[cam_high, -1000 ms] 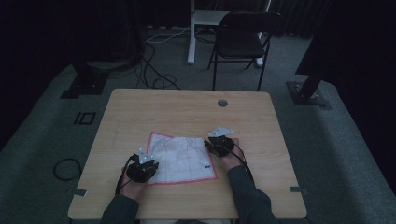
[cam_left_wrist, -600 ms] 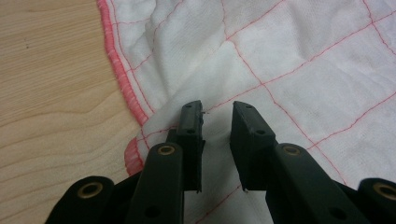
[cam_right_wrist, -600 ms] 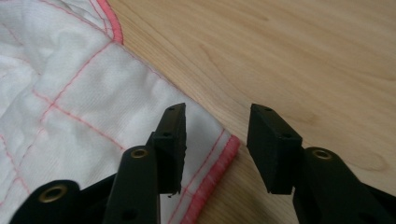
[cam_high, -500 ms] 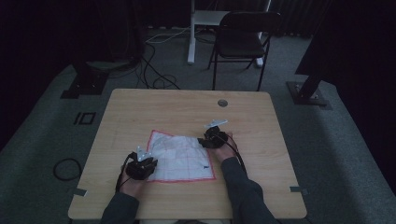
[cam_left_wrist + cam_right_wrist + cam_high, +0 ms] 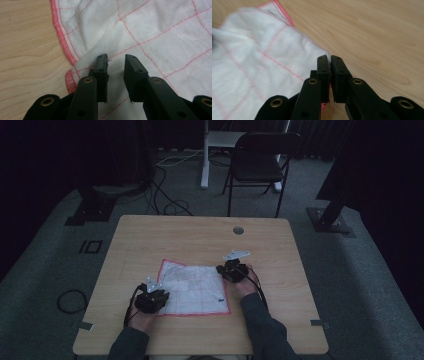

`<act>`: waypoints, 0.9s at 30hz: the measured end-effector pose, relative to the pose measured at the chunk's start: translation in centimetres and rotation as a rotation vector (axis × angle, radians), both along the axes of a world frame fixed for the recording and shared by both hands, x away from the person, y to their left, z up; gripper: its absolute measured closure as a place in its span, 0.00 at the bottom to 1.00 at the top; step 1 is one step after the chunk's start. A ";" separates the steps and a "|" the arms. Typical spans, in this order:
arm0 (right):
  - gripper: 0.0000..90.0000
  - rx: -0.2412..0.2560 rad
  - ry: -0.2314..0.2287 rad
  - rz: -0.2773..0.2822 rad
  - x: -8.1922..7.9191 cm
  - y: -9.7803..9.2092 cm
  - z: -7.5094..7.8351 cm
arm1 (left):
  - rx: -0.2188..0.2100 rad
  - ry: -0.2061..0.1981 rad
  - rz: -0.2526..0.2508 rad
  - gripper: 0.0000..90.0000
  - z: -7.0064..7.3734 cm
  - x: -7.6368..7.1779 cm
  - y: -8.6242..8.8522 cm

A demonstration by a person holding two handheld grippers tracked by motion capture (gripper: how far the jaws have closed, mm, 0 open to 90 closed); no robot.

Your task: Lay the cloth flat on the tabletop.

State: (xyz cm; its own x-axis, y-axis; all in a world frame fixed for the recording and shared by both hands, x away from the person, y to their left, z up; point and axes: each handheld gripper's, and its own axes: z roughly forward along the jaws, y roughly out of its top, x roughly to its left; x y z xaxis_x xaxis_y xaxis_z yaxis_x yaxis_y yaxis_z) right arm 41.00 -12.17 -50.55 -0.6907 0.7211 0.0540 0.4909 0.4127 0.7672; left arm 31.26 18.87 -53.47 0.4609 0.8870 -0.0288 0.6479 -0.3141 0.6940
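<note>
Both my forearms come in low over the near edge of the surface [image 5: 150, 235], hands curled around the handles. My left tongs [image 5: 151, 296] sit at the near left corner of the white cloth [image 5: 195, 287] with its red grid and red hem; my right tongs [image 5: 233, 269] sit farther out, at the cloth's right edge near its far corner.

The cloth lies spread in the near half of the surface, well clear of every edge, with bare wood all round and more of it beyond. A folding chair [image 5: 262, 162] stands on the floor past the far side.

In the left gripper view my left tongs [image 5: 116, 62] stand narrowly parted over a rumpled fold, gripping nothing. In the right gripper view my right tongs [image 5: 329, 62] are pinched on the cloth's hem.
</note>
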 end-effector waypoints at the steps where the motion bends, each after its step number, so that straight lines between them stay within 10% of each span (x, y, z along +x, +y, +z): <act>1: 0.96 0.014 -0.008 0.005 -0.4 -0.1 0.4 | 0.000 0.002 -0.003 0.82 0.1 0.0 0.0; 12: 0.96 0.116 -0.023 0.117 -5.6 0.7 1.4 | -0.035 -0.074 -0.059 0.82 3.1 -0.7 -1.6; 27: 0.96 0.028 0.064 0.227 -10.0 3.0 -3.4 | -0.059 -0.145 -0.178 0.79 5.2 0.1 -7.1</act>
